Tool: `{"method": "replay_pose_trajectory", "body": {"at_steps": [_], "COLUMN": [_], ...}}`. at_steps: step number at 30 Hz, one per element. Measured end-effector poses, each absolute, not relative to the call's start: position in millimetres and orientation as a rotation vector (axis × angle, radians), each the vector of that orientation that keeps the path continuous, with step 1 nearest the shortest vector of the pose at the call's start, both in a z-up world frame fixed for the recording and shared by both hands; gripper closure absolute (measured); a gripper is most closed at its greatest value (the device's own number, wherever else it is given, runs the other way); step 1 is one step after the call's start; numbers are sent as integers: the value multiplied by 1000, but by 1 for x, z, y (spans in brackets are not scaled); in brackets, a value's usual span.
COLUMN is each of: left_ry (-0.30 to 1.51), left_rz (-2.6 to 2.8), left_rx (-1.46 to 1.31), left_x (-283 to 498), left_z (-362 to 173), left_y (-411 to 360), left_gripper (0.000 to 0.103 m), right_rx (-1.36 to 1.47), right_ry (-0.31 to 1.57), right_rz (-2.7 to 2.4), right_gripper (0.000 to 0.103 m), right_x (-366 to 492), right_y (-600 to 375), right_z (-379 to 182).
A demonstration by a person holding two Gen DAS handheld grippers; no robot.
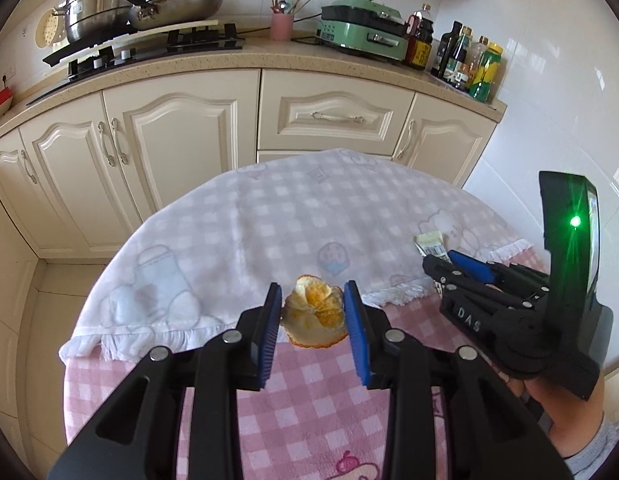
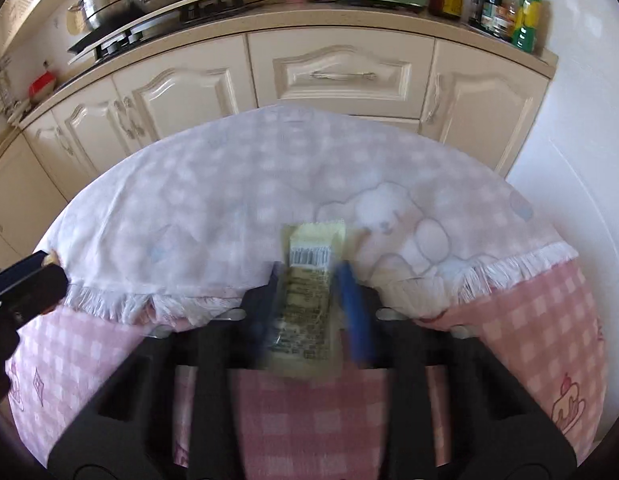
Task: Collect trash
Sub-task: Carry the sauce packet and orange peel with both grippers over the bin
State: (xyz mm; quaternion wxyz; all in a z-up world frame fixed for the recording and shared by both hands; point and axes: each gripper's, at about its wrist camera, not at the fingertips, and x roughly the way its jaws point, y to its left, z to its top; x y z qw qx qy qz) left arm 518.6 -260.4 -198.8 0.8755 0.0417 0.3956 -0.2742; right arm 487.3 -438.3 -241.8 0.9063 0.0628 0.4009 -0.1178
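An orange peel (image 1: 314, 312) lies on the table between the blue pads of my left gripper (image 1: 312, 295). The pads stand on either side of it with small gaps, so the gripper is open around it. A pale yellow snack wrapper (image 2: 309, 288) with a barcode lies between the blue pads of my right gripper (image 2: 309, 276), which is open around it; that view is blurred. In the left wrist view the right gripper (image 1: 441, 258) sits at the right with the wrapper (image 1: 431, 243) at its tips.
The table carries a white checked cloth (image 1: 269, 216) over a pink checked cloth (image 1: 309, 400). Behind stand cream kitchen cabinets (image 1: 181, 140), a stove with pots (image 1: 109, 12), a green appliance (image 1: 361, 28) and bottles (image 1: 469, 60).
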Motion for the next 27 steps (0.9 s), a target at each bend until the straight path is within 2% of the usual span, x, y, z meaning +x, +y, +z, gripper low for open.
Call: {"method": "replay_pose_trajectory", "body": {"at_steps": [1,3,11,19,27], "left_ry": [828,823,797,773,767], "left_rz": [-574,-576,-578,-488,-278], "left_rx": [84,87,47,-10,-48], "left_x": [517,515,486,450,417], "left_z": [-199,-197,-179,-172,-188], "left_y": [-260,-257,-213,-103,34], "left_gripper": [72,72,72,72,72], "right_rx": [120,123,135,76,24], "right_ry": [825,810,713,642,689], "right_rz": [-235,-219,-91,124,361], "right_gripper": [88,90,91,91,91], "right_x": [486,475,428,401,399], "right_y": [-436,-431,-380,-263,-119], "right_z": [-241,-237,-192,-153,-172]}}
